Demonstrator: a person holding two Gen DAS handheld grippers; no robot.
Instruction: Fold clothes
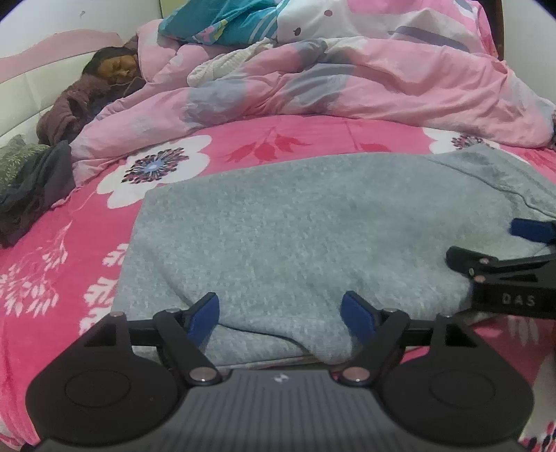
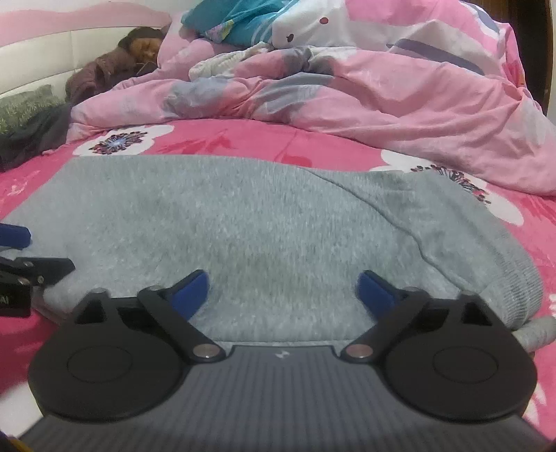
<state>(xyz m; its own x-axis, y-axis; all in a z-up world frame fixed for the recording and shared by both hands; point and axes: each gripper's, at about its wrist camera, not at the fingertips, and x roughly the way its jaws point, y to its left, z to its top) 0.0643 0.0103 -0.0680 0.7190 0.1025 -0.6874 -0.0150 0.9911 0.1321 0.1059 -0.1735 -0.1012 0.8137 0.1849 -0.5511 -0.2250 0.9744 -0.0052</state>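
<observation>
While both tongs [image 1: 280, 313] [image 2: 283, 290] gape, grey garment [image 1: 295, 236] lies folded.

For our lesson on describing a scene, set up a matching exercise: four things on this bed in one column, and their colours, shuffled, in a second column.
Things:
1. sweater
2. duvet
3. bedsheet
4. pillow

Colours:
A. teal
B. grey
C. bright pink with white flowers
D. pale pink with grey patches

Pairs: 1-B, 2-D, 3-C, 4-A
</observation>
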